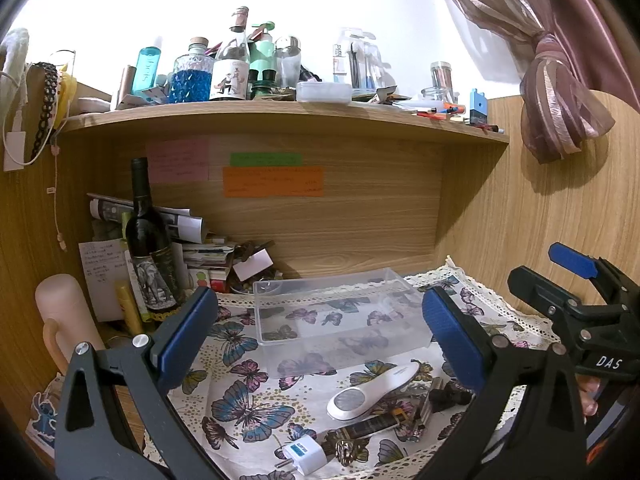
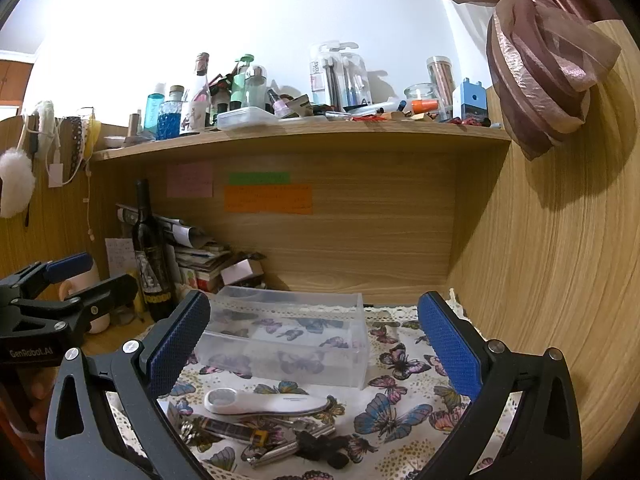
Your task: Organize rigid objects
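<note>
Left wrist view low and near, right likewise, both facing the clear box (image 1: 336,320) (image 2: 286,336).

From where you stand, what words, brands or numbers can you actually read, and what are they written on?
"DAS": on the right claw body, seen from the left camera.
"GenRobot.AI": on the left claw body, seen from the right camera.
Sticky notes: handwriting too faint to read.
Wine bottle label: elephant picture, lettering unreadable.
Blue bottle on the shelf: print too blurred to be sure of.
</note>
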`<action>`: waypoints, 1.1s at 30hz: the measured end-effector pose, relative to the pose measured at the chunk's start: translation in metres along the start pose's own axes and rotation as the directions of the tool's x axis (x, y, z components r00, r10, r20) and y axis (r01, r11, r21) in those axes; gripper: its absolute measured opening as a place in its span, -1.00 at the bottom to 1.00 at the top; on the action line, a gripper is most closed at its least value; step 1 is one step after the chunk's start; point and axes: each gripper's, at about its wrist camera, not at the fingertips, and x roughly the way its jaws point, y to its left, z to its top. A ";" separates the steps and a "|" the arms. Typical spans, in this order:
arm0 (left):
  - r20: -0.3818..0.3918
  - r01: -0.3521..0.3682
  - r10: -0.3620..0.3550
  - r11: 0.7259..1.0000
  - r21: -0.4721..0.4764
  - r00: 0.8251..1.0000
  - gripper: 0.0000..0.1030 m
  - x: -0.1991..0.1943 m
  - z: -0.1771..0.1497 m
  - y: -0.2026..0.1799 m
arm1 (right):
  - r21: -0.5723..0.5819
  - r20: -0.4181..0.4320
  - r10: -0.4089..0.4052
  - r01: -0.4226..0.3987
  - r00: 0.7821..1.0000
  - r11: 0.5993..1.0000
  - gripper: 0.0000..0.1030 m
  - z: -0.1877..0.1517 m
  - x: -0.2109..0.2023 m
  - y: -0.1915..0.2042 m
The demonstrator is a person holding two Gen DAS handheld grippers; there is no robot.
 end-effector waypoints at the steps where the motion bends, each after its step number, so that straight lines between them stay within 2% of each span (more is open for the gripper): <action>1: 0.000 -0.002 0.002 1.000 0.001 1.000 1.00 0.000 0.000 0.000 | -0.001 0.000 -0.001 0.001 1.000 1.000 1.00 0.000 0.000 0.000; 27: -0.004 0.003 -0.003 1.000 -0.001 1.000 1.00 0.000 0.000 -0.002 | -0.004 0.006 0.016 -0.016 1.000 1.000 1.00 -0.001 -0.002 0.003; 33: -0.039 0.029 -0.030 0.999 -0.029 0.999 1.00 0.007 -0.003 0.001 | -0.003 -0.009 0.016 -0.016 1.000 1.000 0.98 -0.002 0.003 -0.001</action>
